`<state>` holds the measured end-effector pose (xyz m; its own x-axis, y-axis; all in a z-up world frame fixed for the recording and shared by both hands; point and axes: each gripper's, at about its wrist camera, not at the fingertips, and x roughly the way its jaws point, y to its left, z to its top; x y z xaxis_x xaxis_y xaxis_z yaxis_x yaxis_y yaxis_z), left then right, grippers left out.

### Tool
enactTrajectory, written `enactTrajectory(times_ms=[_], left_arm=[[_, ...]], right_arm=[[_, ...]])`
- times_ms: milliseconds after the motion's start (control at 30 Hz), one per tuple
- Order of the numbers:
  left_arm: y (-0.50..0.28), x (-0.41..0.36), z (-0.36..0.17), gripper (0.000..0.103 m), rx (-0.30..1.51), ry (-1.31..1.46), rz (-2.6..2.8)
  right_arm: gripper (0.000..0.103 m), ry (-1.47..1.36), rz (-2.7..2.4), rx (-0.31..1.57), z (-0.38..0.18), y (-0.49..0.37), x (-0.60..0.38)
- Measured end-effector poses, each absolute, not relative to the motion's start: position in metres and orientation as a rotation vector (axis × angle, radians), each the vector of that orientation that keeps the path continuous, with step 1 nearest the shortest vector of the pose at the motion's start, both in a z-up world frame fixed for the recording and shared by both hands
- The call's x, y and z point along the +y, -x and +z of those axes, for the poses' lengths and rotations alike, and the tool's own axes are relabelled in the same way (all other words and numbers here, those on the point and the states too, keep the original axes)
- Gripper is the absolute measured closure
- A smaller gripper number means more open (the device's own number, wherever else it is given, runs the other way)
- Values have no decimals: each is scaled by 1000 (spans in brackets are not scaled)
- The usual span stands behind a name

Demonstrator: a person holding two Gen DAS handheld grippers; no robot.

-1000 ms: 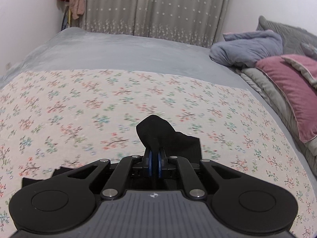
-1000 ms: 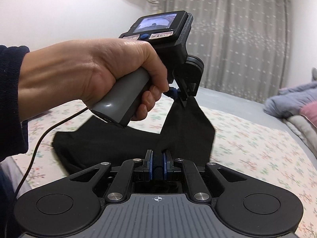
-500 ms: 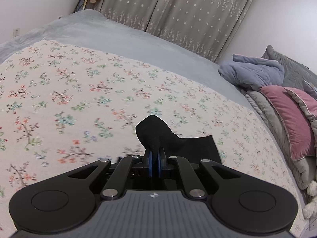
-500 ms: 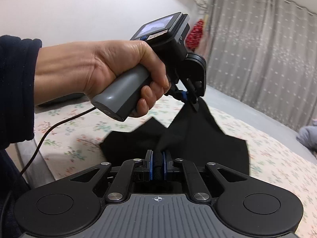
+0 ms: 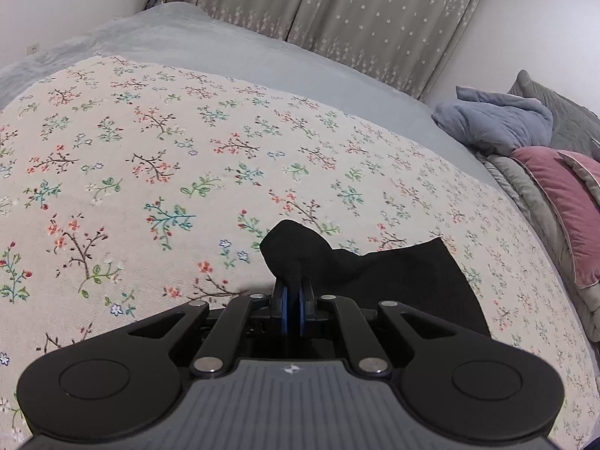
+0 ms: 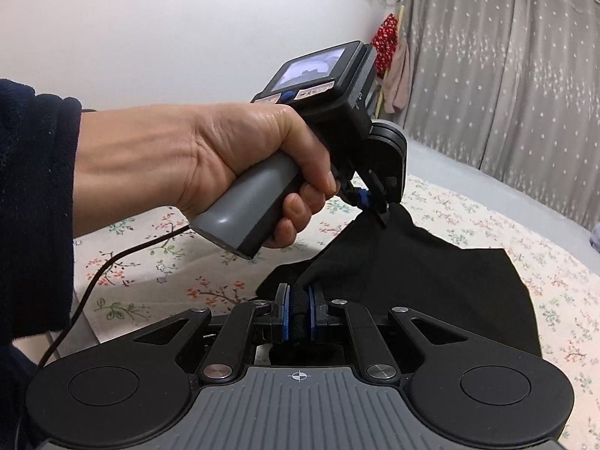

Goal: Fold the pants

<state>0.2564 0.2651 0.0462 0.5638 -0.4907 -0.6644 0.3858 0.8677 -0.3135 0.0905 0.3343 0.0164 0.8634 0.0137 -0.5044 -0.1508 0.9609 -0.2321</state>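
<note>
Left gripper [image 5: 293,292] pinched on bunched edge of black pants [image 5: 405,273]; right gripper [image 6: 298,309] clamped on neighbouring edge — both lifted off floral bedspread [image 5: 150,172], far part of garment lying on it. Left hand [image 6: 210,153] grips handle. Risk: thin bite slips if grippers pull apart, edge drops, fold skews. Versus a second ago: more cloth spread flat rightward, grippers lower.

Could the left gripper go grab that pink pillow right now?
Probably not: the left gripper is shut on the black pants, and the pink pillow lies well off to the side across the floral sheet. It would need to let go first.
</note>
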Motion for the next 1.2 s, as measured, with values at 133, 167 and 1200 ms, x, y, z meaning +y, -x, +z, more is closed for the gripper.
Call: enactTrajectory(times_ms=[133, 167, 1200], left_arm=[[-257, 266, 36, 74, 839, 104, -487], [-256, 265, 36, 66, 837, 92, -481], [-134, 239, 42, 52, 854, -76, -297]], right_arm=[[93, 218, 85, 552, 18, -98, 332], [92, 207, 88, 570, 16, -102, 333], [74, 56, 89, 791, 30, -73, 120]])
